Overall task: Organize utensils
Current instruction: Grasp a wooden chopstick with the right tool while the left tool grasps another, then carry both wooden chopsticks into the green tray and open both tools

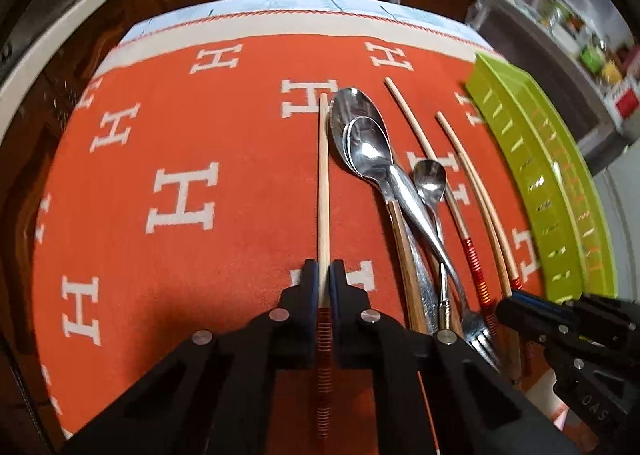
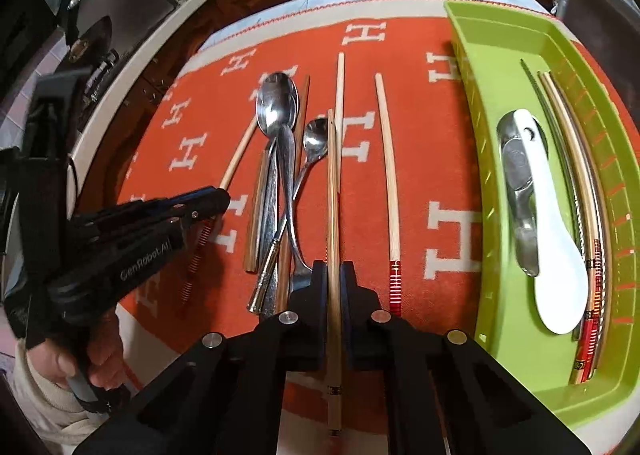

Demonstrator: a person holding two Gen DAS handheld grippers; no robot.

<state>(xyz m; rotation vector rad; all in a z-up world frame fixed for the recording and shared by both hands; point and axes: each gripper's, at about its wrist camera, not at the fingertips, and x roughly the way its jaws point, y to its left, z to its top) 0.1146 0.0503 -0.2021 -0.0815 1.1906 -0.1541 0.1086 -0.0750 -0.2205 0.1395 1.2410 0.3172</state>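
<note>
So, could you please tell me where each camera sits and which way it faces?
Left wrist: on the left tongs, facing steeply down at the orange cloth; they pinch a chopstick, right tongs at the edge.
Right wrist: on the right tongs, facing down; they pinch another chopstick, left tongs and a hand alongside.
Shared: spoons, green tray.

We read "GenRobot.AI" in pale letters along the side of the left gripper (image 2: 218,201), seen left of our right tool. Ahead of both tools, the orange cloth (image 1: 240,135) repeats a white letter "H".
</note>
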